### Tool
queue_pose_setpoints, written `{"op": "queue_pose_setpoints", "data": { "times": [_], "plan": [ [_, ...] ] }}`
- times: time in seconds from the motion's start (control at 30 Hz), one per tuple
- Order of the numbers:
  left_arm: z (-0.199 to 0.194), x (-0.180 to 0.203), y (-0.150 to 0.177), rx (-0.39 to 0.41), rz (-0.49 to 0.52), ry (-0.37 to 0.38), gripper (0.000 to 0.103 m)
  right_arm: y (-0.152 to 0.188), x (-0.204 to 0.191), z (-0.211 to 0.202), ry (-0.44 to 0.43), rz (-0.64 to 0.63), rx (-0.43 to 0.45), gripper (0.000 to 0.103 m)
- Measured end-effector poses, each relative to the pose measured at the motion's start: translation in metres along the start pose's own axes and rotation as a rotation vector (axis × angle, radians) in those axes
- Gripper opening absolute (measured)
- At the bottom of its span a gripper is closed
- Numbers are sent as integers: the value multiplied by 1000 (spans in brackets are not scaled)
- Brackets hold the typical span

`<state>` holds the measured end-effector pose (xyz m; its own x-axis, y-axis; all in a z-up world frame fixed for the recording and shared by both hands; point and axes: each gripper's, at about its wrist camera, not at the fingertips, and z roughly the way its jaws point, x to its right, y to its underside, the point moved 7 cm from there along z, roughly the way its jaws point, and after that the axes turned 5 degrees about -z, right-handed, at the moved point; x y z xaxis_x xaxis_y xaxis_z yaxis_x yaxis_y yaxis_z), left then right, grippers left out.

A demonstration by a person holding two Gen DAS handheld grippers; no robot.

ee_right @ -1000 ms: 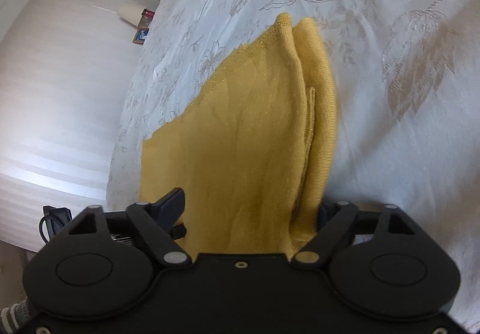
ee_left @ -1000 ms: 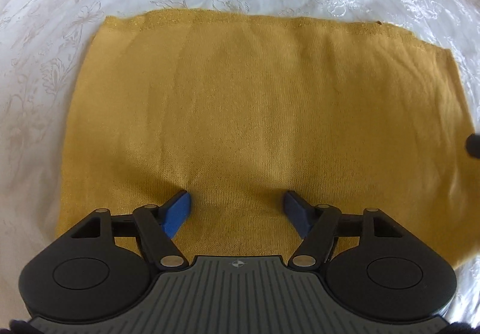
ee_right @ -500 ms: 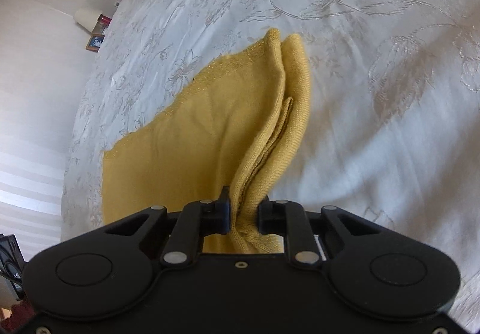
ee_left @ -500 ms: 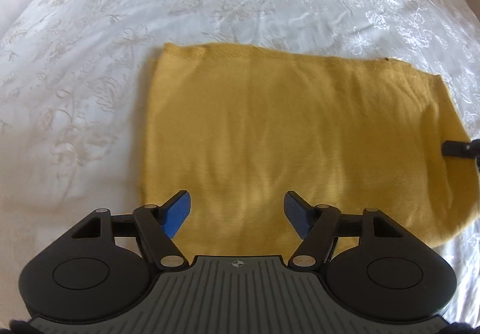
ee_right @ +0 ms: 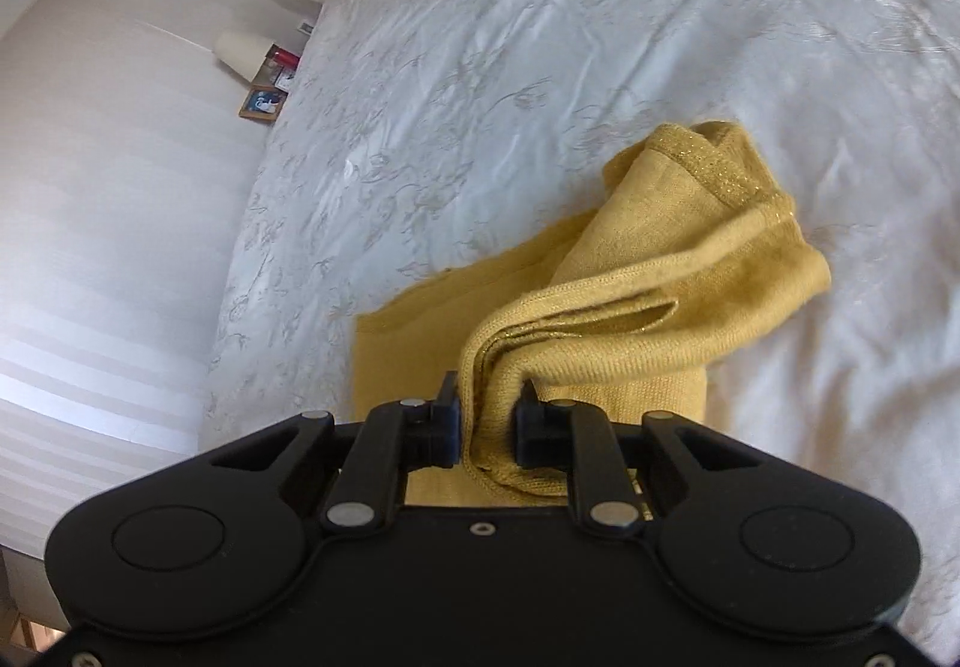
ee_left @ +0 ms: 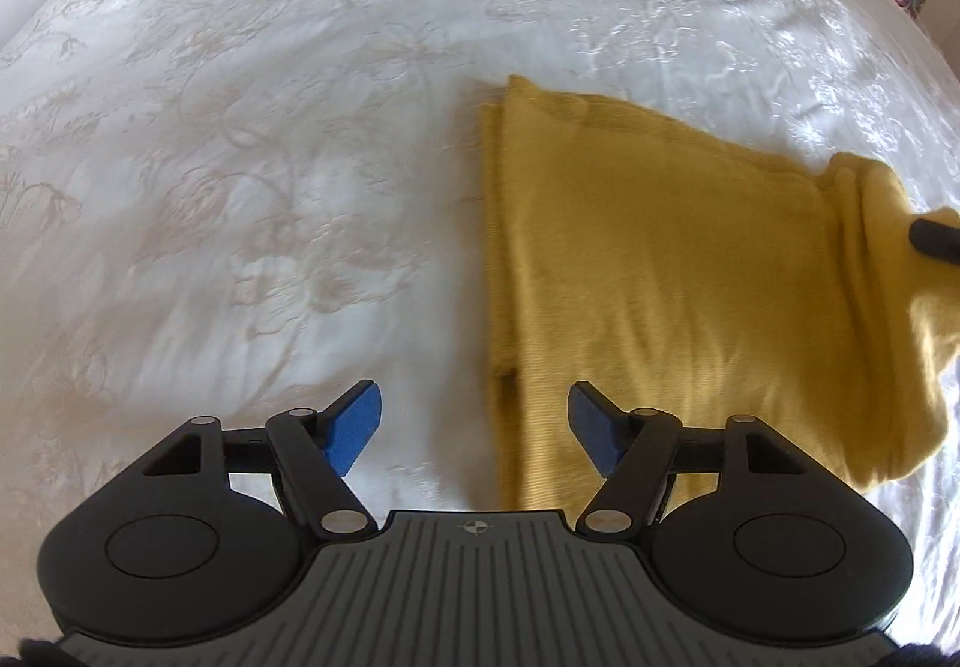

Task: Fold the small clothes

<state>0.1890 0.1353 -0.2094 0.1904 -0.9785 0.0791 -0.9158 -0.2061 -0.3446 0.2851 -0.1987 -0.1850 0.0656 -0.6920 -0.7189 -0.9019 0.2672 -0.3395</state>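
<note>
left gripper [ee_left: 474, 430] — black, blue pads | right gripper [ee_right: 487, 418] — all black, silver screws

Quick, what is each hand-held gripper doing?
Left hand-held gripper: open, holding nothing.
Right hand-held gripper: closed on the yellow cloth.

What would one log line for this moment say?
left tongs: open, empty | right tongs: shut on yellow garment edge, lifted | rest of garment on white bedspread

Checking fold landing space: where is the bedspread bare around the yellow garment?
Bare bedspread lies left of and beyond the yellow garment, with more on its right. It is crowded where the right gripper clamps the bunched edge; the open left gripper straddles the near-left corner.
</note>
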Motion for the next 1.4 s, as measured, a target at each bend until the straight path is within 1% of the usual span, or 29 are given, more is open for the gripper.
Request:
{"op": "queue_pose_setpoints", "data": {
  "times": [0.1, 0.2, 0.33, 0.43, 0.53, 0.63, 0.67, 0.7, 0.77, 0.83, 0.87, 1.07, 1.1, 1.13, 1.17, 1.2, 1.23, 1.33, 1.37, 1.4],
  "plan": [
    [1, -19, 2, -8, -11, 1, 68, 8, -23, 19, -27, -19, -17, 26],
    [1, -36, 3, -12, -26, 2, 68, 19, -44, 43, -25, -54, -53, 26],
    [2, -54, 4, -17, -44, -3, 68, 33, -61, 70, -29, -71, -93, 26],
    [2, -64, 5, -20, -61, -2, 68, 43, -73, 87, -20, -113, -130, 26],
    [3, -70, 6, -26, -75, 3, 68, 55, -82, 101, 2, -162, -169, 26],
    [4, -72, 6, -25, -83, 7, 68, 62, -86, 115, 54, -211, -191, 28],
    [4, -71, 5, -25, -88, 11, 68, 64, -87, 119, 75, -226, -198, 31],
    [4, -71, 4, -25, -93, 17, 68, 65, -89, 123, 94, -239, -204, 32],
    [5, -69, 0, -23, -106, 36, 68, 69, -95, 125, 109, -275, -212, 37],
    [5, -67, -6, -19, -116, 54, 68, 72, -104, 125, 94, -306, -213, 43],
    [5, -66, -9, -16, -119, 58, 68, 74, -109, 122, 73, -315, -215, 45],
    [6, -59, -28, 3, -107, 58, 68, 79, -135, 106, -60, -357, -191, 45],
    [6, -58, -30, 4, -102, 60, 68, 79, -137, 101, -73, -363, -183, 45],
    [7, -56, -33, 5, -97, 61, 68, 79, -139, 94, -72, -376, -174, 47],
    [7, -54, -35, 6, -92, 64, 68, 80, -140, 88, -63, -397, -163, 53],
    [7, -52, -38, 7, -88, 69, 68, 80, -140, 82, -45, -424, -151, 57],
    [7, -49, -40, 8, -83, 77, 68, 80, -139, 77, -18, -458, -135, 62],
    [10, -40, -49, 5, -75, 101, 68, 84, -132, 63, 107, -557, -103, 65],
    [10, -36, -52, 5, -74, 109, 68, 87, -129, 60, 158, -587, -91, 74],
    [11, -32, -56, 5, -71, 119, 68, 89, -125, 59, 223, -616, -78, 80]
  ]
}}
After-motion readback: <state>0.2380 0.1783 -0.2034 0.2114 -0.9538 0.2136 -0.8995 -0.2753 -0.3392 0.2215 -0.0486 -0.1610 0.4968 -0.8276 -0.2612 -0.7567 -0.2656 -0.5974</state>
